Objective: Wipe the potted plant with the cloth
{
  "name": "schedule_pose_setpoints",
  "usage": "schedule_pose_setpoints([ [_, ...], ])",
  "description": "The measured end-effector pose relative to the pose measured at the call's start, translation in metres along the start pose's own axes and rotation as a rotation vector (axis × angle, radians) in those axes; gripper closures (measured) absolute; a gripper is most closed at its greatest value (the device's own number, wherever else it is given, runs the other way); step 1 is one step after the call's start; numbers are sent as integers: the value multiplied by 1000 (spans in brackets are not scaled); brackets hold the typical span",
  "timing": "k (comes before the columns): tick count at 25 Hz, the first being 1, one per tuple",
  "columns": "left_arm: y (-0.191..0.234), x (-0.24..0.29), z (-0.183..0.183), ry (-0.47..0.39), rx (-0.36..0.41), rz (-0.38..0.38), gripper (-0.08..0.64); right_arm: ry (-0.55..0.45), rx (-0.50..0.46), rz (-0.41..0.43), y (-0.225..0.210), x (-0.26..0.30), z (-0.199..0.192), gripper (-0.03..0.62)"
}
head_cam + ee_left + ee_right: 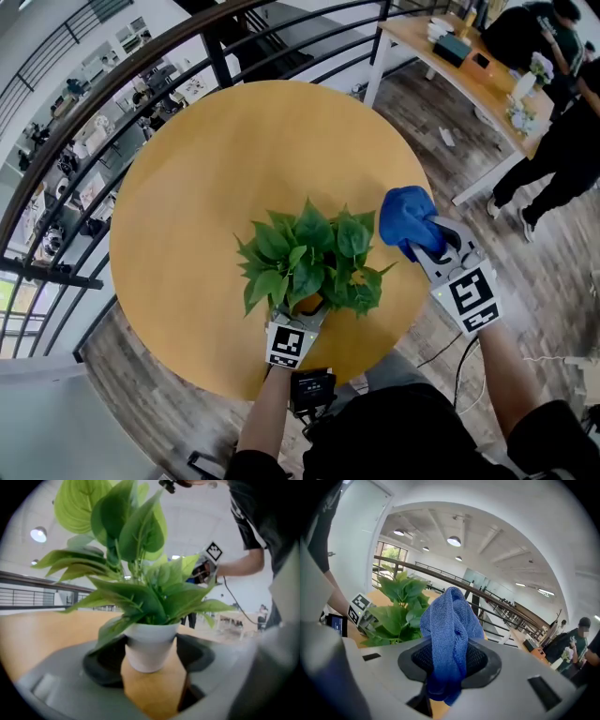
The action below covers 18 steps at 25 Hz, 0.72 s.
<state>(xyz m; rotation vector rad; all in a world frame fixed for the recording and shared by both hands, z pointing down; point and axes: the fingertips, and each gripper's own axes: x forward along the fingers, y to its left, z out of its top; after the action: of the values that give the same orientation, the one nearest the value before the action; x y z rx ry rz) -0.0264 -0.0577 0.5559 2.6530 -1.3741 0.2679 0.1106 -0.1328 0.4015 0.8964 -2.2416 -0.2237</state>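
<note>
A leafy green potted plant [314,258] stands near the front edge of a round yellow table [206,159]. Its white pot [150,646] sits between the jaws of my left gripper [151,653], whose pads press on the pot's sides. From above, that left gripper [302,314] is half hidden under the leaves. My right gripper [427,246] is shut on a bunched blue cloth [405,217], held just to the right of the foliage and apart from it. The cloth [450,630] sticks up between the right gripper's [449,660] pads, with the plant [396,606] to its left.
A dark curved railing [141,66] runs behind the table. At the back right stands a white desk [450,56] with small items on it, and people [562,141] stand beside it on the wooden floor. A small dark device [311,386] hangs below my left gripper.
</note>
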Motion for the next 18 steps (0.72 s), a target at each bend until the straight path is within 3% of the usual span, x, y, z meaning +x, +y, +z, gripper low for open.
schedule_pose_setpoints([
  [5, 1, 0, 1, -1, -1, -2, 227, -37, -150, 87, 41, 11, 45, 456],
  [9, 1, 0, 1, -1, -3, -8, 229, 33, -270, 118, 65, 36, 21, 456],
  [18, 3, -2, -1, 0, 0, -8, 230, 197, -145, 58, 32, 30, -52, 456],
])
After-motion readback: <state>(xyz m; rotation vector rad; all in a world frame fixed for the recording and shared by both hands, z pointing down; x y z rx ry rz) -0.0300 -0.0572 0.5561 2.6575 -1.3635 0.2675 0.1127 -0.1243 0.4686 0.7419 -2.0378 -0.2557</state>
